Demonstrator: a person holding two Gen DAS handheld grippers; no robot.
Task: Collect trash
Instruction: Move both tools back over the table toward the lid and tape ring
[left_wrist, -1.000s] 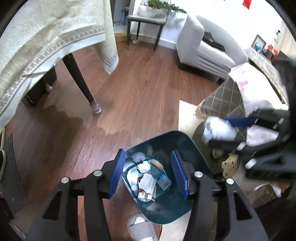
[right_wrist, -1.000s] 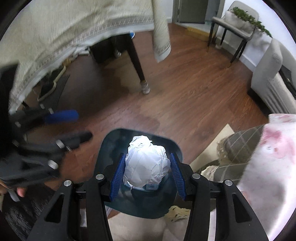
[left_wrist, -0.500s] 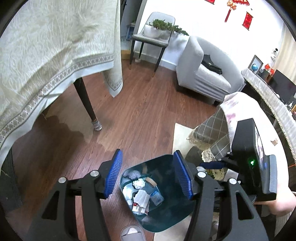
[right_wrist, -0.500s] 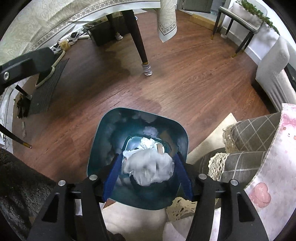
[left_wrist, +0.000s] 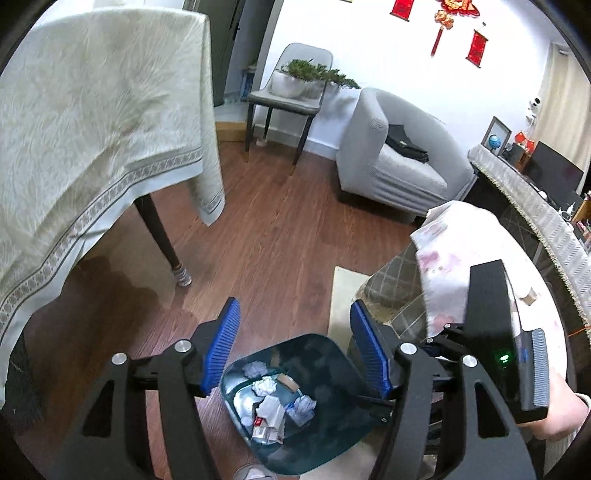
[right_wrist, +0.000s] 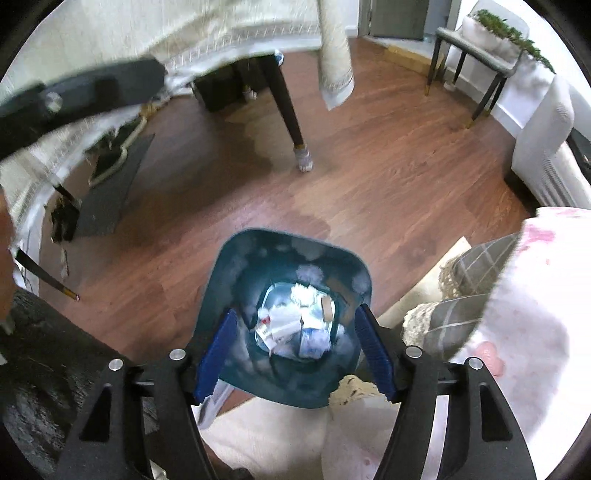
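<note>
Over the teal bin (right_wrist: 291, 317) on the wood floor (right_wrist: 369, 177): right tool (right_wrist: 295, 350) released, holding nothing; left tool (left_wrist: 295, 350) likewise spread; crumpled paper trash (right_wrist: 291, 321) lies at bin bottom; no loose litter visible, collection seemingly near done.

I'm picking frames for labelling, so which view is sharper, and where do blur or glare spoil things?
Left wrist view: sharp overall, with fisheye bending at the edges; the trash bin and the paper inside it read clearly. Right wrist view: softer, with motion blur on the left gripper at upper left and on the tablecloth; the bin's glossy inner wall shows pale reflections.
</note>
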